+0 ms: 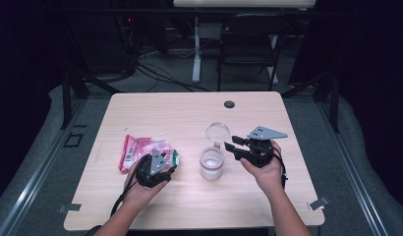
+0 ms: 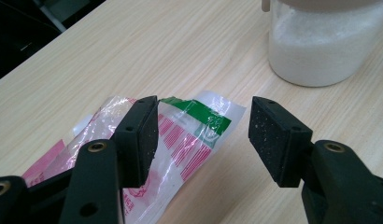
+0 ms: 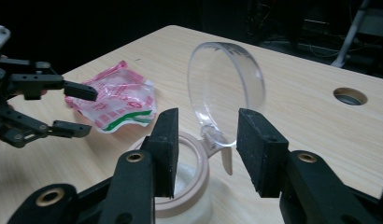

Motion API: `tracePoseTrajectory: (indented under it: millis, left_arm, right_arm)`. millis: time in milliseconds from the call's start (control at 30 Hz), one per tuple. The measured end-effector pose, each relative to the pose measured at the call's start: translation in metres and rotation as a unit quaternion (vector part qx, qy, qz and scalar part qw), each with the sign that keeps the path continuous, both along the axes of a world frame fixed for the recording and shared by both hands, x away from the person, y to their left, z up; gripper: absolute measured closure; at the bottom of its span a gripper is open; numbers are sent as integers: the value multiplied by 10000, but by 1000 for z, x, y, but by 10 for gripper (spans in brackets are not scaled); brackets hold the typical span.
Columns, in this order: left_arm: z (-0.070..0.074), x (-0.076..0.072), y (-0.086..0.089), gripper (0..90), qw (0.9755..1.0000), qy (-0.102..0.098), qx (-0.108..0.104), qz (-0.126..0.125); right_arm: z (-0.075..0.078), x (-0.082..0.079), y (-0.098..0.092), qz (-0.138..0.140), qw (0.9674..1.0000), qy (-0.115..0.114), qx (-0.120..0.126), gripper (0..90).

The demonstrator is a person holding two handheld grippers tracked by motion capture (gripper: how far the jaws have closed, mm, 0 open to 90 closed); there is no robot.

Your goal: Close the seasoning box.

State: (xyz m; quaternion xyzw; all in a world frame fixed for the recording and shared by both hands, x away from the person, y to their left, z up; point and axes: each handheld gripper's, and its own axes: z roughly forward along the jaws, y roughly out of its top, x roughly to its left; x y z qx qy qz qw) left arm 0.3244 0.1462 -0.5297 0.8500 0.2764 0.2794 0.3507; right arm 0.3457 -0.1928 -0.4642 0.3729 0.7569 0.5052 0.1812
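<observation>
Left tool (image 2: 203, 140): hovering with jaws spread over the green-edged end of the bag (image 2: 180, 140), not pinching it. Bag lying flat on the desk (image 1: 189, 110) at about 9 o'clock from the jar (image 1: 212, 164).

Right tool (image 3: 206, 140): jaws spread, bracketing the hinge tab of the clear lid (image 3: 227, 84), which is standing flipped up at the jar's 12 o'clock side. No firm contact with the tab visible.

Hazards, as judgements:
- Closing on the hinge tab off-centre: risking a tipped jar and spilled white powder, since the jar looks light and is standing unbraced.
- Pushing the lid past its hinge travel: likely straining or snapping the thin plastic link.
- Gripping the slick, crinkled film too shallowly: likely slipping, or dragging the bag toward the jar.
- Bringing both tools together near the jar: risking a collision, as the gap between them is short.

Surroundings: round cable hole (image 1: 229, 104) at 12 o'clock, well apart. Folding chair (image 1: 248, 44) beyond the far edge. Nothing lying between bag and jar.
</observation>
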Motion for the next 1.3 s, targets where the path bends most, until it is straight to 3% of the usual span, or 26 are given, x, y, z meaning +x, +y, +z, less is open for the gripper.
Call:
tracePoseTrajectory:
  millis: [333, 900, 1300]
  left_arm:
    - [1, -6, 4, 436, 9999, -90, 5, 68]
    - [1, -17, 28, 439, 9989, -23, -86, 467]
    - [0, -21, 38, 447, 9978, 16, -133, 650]
  right_arm:
    - [-8, 14, -9, -188, 9997, 138, 89, 563]
    - [-22, 41, 1, -109, 9990, 366, 223, 552]
    - [-23, 50, 8, 13, 9990, 402, 197, 554]
